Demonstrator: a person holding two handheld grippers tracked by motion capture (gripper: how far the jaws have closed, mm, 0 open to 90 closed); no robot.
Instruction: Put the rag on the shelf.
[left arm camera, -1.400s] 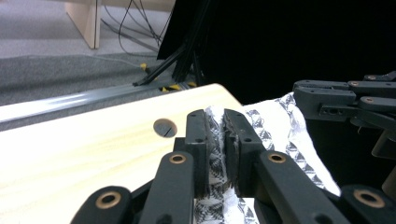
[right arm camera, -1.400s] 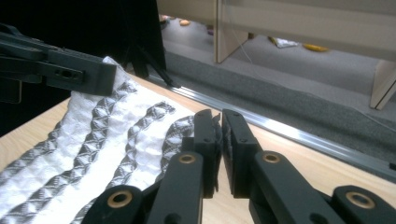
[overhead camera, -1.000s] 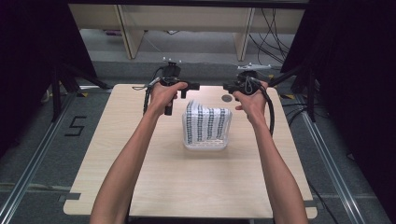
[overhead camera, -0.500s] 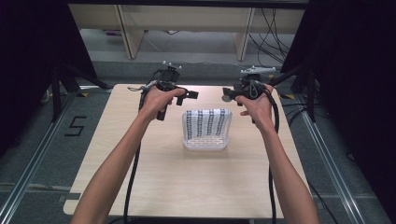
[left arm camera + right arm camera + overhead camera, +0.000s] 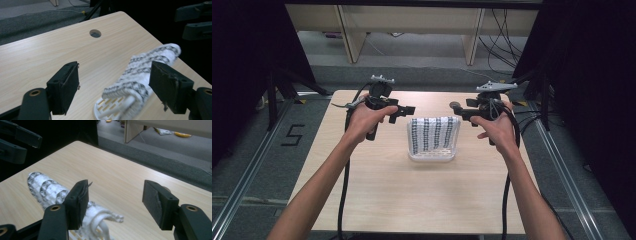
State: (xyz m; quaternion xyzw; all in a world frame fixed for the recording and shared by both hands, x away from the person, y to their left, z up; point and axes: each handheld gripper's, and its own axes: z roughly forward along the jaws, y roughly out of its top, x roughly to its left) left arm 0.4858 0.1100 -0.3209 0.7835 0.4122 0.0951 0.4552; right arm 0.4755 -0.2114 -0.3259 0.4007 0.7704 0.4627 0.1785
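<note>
Pale wooden table (image 5: 412, 200) on grey floor, dark curtains both sides. Near edge: two forearms enter from bottom. Table centre: white slotted basket (image 5: 433, 152) with black-and-white patterned cloth (image 5: 433, 134) draped over it. Left gripper (image 5: 404, 111) held in left hand (image 5: 364, 117), just left of basket, off table surface; jaws spread wide, nothing between. Right gripper (image 5: 459, 111) in right hand (image 5: 497, 131), just right of basket; jaws likewise apart, empty. Far side: round hole (image 5: 95, 33) in tabletop, wooden shelving legs beyond.
</note>
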